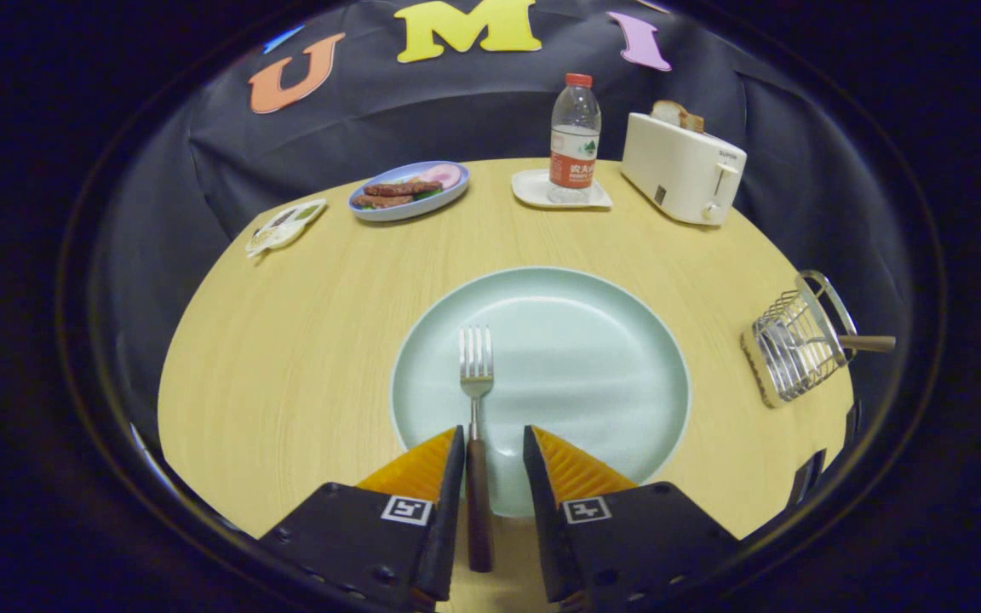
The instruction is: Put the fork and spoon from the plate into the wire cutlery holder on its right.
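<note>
A metal fork [475, 375] with a dark wooden handle lies on the pale green plate [593, 358], tines pointing away from me. Its handle runs back over the plate's near rim and lies between the fingers, closer to the left one. My gripper [494, 434] is open, with a gap on each side of the handle. To the right of the plate stands the wire cutlery holder [793, 349], near the table's right edge. A wooden handle [869, 343] sticks out of its top; the rest of that utensil is hidden in the wires.
At the back of the round wooden table stand a white toaster [682, 166] with bread in it, a water bottle [575, 140] on a small white tray [533, 189], a blue plate of food [410, 189] and a small packet [284, 226].
</note>
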`<state>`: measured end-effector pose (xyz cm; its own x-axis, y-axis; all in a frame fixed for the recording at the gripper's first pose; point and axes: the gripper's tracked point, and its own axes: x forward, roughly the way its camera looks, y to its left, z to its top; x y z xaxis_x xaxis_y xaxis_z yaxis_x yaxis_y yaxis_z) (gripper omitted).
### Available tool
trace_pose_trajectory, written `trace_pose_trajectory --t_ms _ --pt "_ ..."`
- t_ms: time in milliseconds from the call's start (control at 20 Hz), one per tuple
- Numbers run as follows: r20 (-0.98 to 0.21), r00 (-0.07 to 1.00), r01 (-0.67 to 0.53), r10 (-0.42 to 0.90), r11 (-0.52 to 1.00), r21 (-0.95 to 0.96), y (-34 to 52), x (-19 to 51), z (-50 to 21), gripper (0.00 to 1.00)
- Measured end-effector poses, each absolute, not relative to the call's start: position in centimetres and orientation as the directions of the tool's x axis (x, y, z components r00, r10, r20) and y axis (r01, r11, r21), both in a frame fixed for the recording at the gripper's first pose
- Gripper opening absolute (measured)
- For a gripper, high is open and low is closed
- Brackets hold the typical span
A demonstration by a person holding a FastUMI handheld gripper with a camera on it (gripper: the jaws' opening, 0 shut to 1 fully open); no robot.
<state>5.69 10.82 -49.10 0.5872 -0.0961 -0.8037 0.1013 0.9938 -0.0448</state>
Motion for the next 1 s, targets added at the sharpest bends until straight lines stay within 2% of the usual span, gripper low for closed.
trace_pose_trajectory --t_ms 150,200,250,300,400,450,650,1000 --pt "-0.814 0.574 0.087 -0.088 0.995 -0.047 11.2 5.6 -49.9 0.41" --pt "-0.826 0.559 0.074 -0.078 0.996 -0.045 11.4 5.4 -50.2 0.27" --pt "-0.829 0.554 0.066 -0.079 0.997 -0.051 11.4 5.5 -50.1 0.21" --pt "-0.824 0.562 0.06 -0.073 0.997 -0.047 11.4 5.6 -49.6 0.11" --pt "-0.821 0.565 0.054 -0.078 0.997 -0.057 11.0 5.6 -49.1 0.1" --pt "-0.825 0.559 0.055 -0.082 0.997 -0.062 10.7 5.5 -48.9 0.03" --pt "-0.845 0.532 0.011 -0.05 0.999 -0.052 10.1 5.0 -47.7 0.03" --pt "-0.826 0.564 -0.044 -0.016 0.998 -0.049 6.6 4.2 -41.5 0.03"
